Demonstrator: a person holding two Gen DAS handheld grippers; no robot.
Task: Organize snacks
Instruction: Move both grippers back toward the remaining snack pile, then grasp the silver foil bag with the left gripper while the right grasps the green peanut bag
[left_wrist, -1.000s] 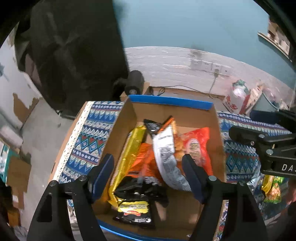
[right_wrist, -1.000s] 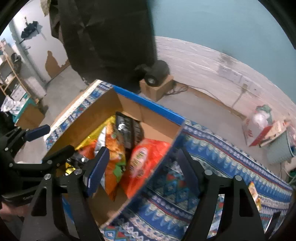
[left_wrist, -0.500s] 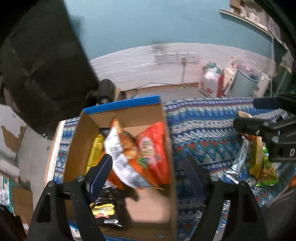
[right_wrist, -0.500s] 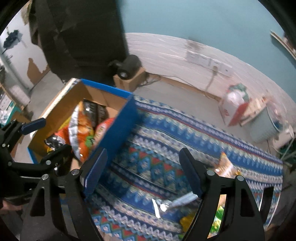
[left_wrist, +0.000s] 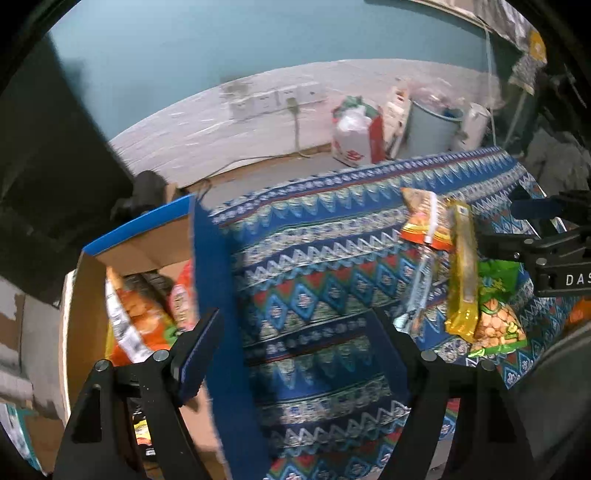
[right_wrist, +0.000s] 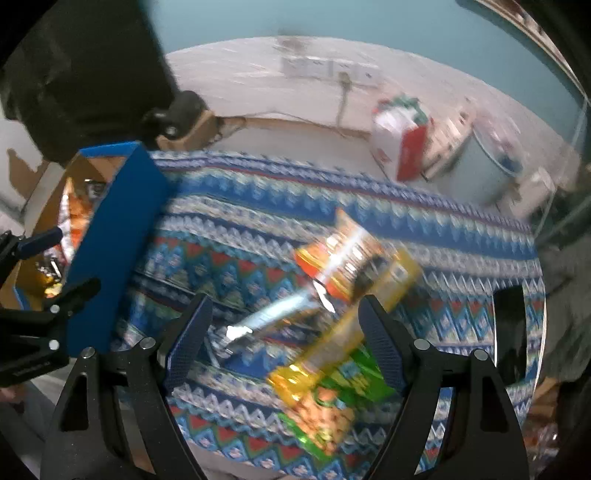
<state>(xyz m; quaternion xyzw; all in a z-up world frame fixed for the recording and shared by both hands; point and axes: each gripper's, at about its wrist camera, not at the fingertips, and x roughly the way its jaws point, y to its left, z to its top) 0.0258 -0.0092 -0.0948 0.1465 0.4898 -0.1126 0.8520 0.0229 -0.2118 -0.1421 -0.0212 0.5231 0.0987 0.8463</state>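
Note:
A blue-sided cardboard box (left_wrist: 210, 280) at the left holds several snack bags, among them an orange one (left_wrist: 136, 317); the box also shows in the right wrist view (right_wrist: 114, 236). On the patterned cloth lie an orange bag (left_wrist: 424, 221), a long yellow packet (left_wrist: 463, 269), a green bag (left_wrist: 496, 321) and a silver packet (left_wrist: 419, 299). They show blurred in the right wrist view: orange bag (right_wrist: 343, 254), yellow packet (right_wrist: 332, 343), green bag (right_wrist: 332, 406), silver packet (right_wrist: 269, 317). My left gripper (left_wrist: 295, 350) is open and empty over the box's right wall. My right gripper (right_wrist: 284, 339) is open and empty above the loose snacks.
The patterned blue cloth (left_wrist: 325, 266) covers the table. Beyond its far edge are a floor, a red-and-white bag (left_wrist: 354, 136), a grey bin (left_wrist: 432, 125) and a wall with sockets. A dark cabinet (left_wrist: 55, 147) stands at the left. A black object (right_wrist: 509, 332) lies on the cloth at right.
Both grippers have swung right, away from the box's inside and toward the loose snacks on the cloth. Both stay open and empty.

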